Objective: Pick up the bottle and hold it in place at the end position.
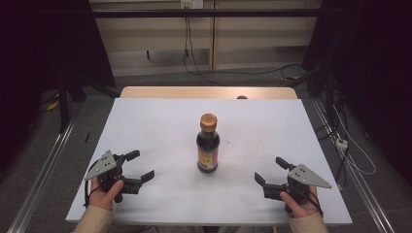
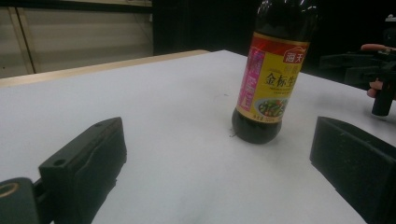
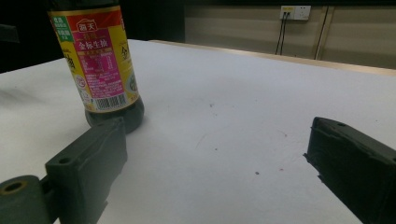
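One bottle (image 1: 208, 144) on the surface (image 1: 160, 126), and it stands upright near the middle: dark sauce inside, an orange-brown cap on top, one yellow and red label wrapped round the belly. Two tongs are in play, one to each side of it, both well apart from the glass.

The left tongs (image 1: 137, 166) sit near the front edge of the white surface, held in one hand (image 1: 104, 191) with a beige sleeve showing behind it. Jaws spread wide, nothing between them. From the left gripper view the bottle (image 2: 271, 84) stands ahead in the gap between the two black jaws, a little to the right, its label facing the camera, bare white surface (image 2: 154, 102) all round its base.

Over to the right tongs (image 1: 272, 171), mirrored on the other side, gripped by the other hand (image 1: 301, 204). Jaws gaping here too, and empty. In the right gripper view the bottle (image 3: 100, 60) stands off to the left, beyond the left jaw, barcode side on show.

Each pair of tongs carries one grey three-cornered plate on top. A few small dark specks dot the surface (image 3: 243, 116) to the right of the bottle.
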Tool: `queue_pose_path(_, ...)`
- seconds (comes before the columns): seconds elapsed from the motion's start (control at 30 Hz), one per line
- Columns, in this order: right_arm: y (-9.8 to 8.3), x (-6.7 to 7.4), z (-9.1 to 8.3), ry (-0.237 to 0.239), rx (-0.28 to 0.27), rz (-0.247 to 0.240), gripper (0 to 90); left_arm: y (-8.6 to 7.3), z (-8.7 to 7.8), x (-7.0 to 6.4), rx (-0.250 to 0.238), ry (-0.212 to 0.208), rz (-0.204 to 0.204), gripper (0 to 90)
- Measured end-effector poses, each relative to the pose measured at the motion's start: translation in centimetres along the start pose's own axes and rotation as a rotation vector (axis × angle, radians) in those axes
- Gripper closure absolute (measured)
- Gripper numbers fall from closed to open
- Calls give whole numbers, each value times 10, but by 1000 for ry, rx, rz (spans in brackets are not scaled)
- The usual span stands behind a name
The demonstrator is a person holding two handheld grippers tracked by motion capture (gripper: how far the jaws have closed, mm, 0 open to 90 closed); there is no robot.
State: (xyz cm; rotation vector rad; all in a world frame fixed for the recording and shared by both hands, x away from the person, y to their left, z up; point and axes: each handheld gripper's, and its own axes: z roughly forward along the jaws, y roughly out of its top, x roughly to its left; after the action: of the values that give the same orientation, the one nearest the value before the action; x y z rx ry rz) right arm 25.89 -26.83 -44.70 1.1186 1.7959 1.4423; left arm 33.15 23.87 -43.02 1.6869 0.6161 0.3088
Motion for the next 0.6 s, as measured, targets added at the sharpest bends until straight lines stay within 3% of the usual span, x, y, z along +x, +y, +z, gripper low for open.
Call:
queue_pose_path(0.43, 2, 10, 13, 46, 29, -22, 47, 0, 2, 0, 3, -5, 9, 36)
queue_pose_path(0.6, 6, 14, 24, 86, 33, 14, 42, 0, 2, 0, 8, -6, 13, 37)
